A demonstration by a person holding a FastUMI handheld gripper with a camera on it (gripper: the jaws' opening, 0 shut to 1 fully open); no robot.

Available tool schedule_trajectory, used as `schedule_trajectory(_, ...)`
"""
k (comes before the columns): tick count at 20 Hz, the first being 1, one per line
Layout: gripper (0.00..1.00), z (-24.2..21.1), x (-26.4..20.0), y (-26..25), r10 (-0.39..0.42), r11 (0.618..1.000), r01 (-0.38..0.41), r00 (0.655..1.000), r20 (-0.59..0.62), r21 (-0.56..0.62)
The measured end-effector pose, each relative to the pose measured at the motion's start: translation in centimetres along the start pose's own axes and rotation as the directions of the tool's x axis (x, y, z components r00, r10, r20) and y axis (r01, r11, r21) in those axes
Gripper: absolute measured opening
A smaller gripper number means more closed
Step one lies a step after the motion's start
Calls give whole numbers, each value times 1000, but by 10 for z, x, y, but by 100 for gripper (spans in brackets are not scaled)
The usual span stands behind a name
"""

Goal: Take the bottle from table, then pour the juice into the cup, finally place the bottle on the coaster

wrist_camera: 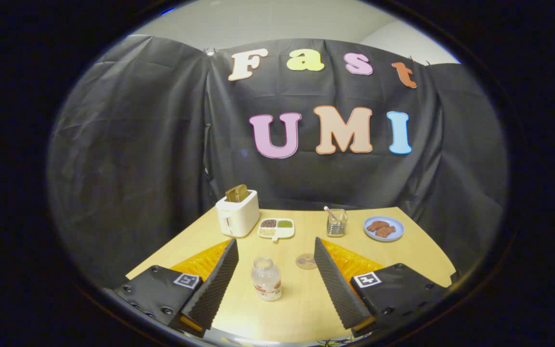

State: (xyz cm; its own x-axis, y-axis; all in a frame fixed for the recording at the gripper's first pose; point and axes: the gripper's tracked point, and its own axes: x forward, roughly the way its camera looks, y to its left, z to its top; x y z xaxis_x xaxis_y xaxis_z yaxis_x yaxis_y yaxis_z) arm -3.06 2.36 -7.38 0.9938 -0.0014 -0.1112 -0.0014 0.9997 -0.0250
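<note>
your gripper [274, 258] hangs over the near part of the wooden table [403, 255] with its jaws spread wide apart, clamped on nothing. the bottle [266, 278] stands upright on the table between the two fingers, nearer the left one and touching neither; its mouth is open at the top and a label wraps its lower part. just past the bottle, close to the tip of your right finger, a small round coaster [305, 261] lies flat. beyond the fingers you have a row of things: a white toaster [237, 212] with bread in its slot, beside it a divided dish [276, 228] of grains, then the clear cup [336, 222] with a stick leaning in it, then a blue plate [384, 228] of brown pieces.
</note>
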Motion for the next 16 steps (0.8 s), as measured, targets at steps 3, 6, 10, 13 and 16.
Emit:
schedule_trajectory(3, 99, -23, 7, 2, -24, 999, 23, 999, -35, -23)
schedule_trajectory(6, 99, -48, 17, 9, -25, 999, 22, 997, -72, -33)
schedule_trajectory(10, 99, -82, 35, 17, -21, 999, 17, 993, -118, -36)
schedule_trajectory(13, 99, -108, 52, 16, -36, 997, 26, 987, -159, -68)
schedule_trajectory(16, 99, -131, 69, 17, -37, 996, 22, 982, -185, -84)
